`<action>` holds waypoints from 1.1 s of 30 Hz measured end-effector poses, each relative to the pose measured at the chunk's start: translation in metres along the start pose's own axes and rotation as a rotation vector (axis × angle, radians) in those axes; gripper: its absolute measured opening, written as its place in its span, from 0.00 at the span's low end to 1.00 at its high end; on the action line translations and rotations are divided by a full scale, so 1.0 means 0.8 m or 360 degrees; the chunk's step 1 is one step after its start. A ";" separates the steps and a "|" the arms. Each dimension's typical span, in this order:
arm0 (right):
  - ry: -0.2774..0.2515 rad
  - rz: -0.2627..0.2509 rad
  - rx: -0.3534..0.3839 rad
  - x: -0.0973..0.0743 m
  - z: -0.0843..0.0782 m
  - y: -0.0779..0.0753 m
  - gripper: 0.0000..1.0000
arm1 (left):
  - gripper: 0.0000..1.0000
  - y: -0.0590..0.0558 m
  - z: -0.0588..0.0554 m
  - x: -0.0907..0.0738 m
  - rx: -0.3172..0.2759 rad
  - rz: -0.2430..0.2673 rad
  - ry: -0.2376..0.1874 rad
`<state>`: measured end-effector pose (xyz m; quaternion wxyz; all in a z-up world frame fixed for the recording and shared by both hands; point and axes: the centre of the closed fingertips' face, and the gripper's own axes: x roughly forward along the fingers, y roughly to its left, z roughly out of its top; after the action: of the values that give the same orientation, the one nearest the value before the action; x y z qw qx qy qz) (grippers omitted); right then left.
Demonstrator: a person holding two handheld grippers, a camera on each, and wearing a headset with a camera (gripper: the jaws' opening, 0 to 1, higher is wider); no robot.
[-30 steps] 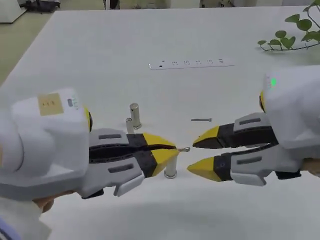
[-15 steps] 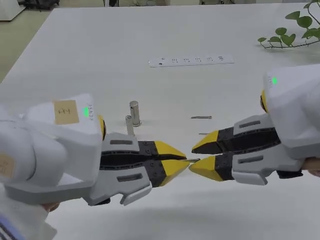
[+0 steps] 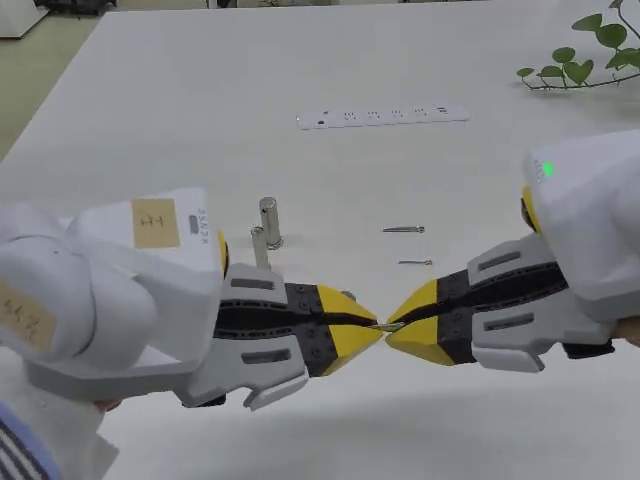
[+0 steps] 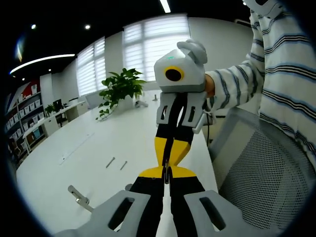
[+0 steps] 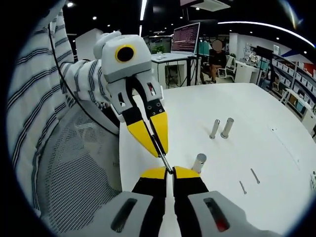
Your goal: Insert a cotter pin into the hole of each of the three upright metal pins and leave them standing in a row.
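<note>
"Where's the cotter pin (image 5: 162,153)?"

"Held between the two tools, over the near part of the tabletop (image 3: 200,120). The left gripper (image 4: 167,174) has its jaws pressed together on one end. The right gripper (image 5: 173,170) pinches the other end, and the tips nearly meet."

"And the metal pins (image 3: 268,222)?"

"Two stand upright, close together, farther back on the left. A third metal pin (image 5: 199,162) stands near the jaw tips. Two loose cotter pins (image 3: 403,229) lie flat to the right, nearer than the power strip (image 3: 383,118)."

Ahead of you a white power strip (image 3: 383,119) lies on the table (image 3: 200,100), and a leafy plant (image 3: 566,55) trails at your far right.
</note>
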<state>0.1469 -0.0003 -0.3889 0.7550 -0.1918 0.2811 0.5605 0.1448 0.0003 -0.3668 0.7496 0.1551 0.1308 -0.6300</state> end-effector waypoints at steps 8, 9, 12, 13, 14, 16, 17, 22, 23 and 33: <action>0.0003 0.0026 -0.0034 0.002 -0.004 0.006 0.00 | 0.00 -0.006 -0.012 0.002 0.0028 -0.0033 0.0077; 0.0002 0.0025 -0.0035 0.002 -0.005 0.006 0.00 | 0.00 -0.006 -0.012 0.003 0.0025 -0.0033 0.0083; 0.0004 0.0020 -0.0037 0.002 -0.005 0.006 0.00 | 0.00 -0.005 -0.014 0.004 0.0019 -0.0034 0.0095; 0.0004 0.0014 -0.0038 0.002 -0.005 0.005 0.00 | 0.00 -0.004 -0.014 0.004 0.0011 -0.0032 0.0103; 0.0005 0.0013 -0.0036 0.002 -0.006 0.005 0.00 | 0.00 -0.003 -0.015 0.005 0.0003 -0.0029 0.0109; 0.0004 0.0012 -0.0028 0.002 -0.006 0.005 0.00 | 0.00 -0.001 -0.016 0.005 -0.0011 -0.0023 0.0119; 0.0004 0.0011 -0.0024 0.002 -0.006 0.005 0.00 | 0.00 0.000 -0.017 0.006 -0.0031 -0.0023 0.0122; -0.0002 -0.0008 -0.0002 0.001 -0.005 0.001 0.00 | 0.02 0.006 -0.020 0.007 -0.0074 0.0008 0.0136; -0.0005 -0.0013 -0.0001 0.001 -0.005 0.000 0.00 | 0.02 0.007 -0.020 0.007 -0.0077 0.0015 0.0132; -0.0009 -0.0116 0.0067 -0.003 -0.013 -0.019 0.00 | 0.14 0.026 -0.028 0.008 -0.0029 0.0057 0.0197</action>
<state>0.1590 -0.0129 -0.3956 0.7796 -0.1845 0.2836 0.5271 0.1662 0.0071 -0.3886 0.7526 0.1892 0.1799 -0.6045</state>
